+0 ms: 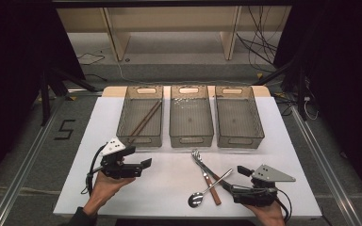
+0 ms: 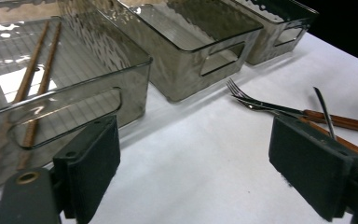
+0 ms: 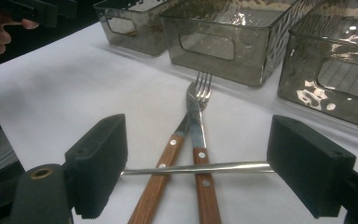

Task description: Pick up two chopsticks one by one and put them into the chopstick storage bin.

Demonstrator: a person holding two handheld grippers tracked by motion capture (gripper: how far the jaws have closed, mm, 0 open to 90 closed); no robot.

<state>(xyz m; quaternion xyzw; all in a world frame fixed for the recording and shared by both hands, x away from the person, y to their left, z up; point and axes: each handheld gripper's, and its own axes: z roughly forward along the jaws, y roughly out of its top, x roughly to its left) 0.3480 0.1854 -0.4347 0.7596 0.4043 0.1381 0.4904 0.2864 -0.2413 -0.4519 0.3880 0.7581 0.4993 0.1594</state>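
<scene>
Both tools spread wide over the white bench (image 1: 169, 188), neither one pinching anything.

On the left we see our left tool (image 1: 143, 165) gaping over bare bench, just in front of the bin (image 1: 141, 134) with the chopsticks (image 1: 145, 120). On the right, our right tool (image 1: 235, 178) stands equally wide, its jaws either side of the spoon (image 1: 207, 190) handle, which lies across the wooden-handled fork (image 3: 200, 91) and knife (image 3: 196, 126).

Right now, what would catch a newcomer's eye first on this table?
Three smoky see-through bins stand in a row at the far side of the white table; the left one holds chopsticks. Nearer, a fork, a knife and a spoon lie crossed in a pile, right in front of the open right gripper. The left gripper, also open, is near the left bin.
</scene>
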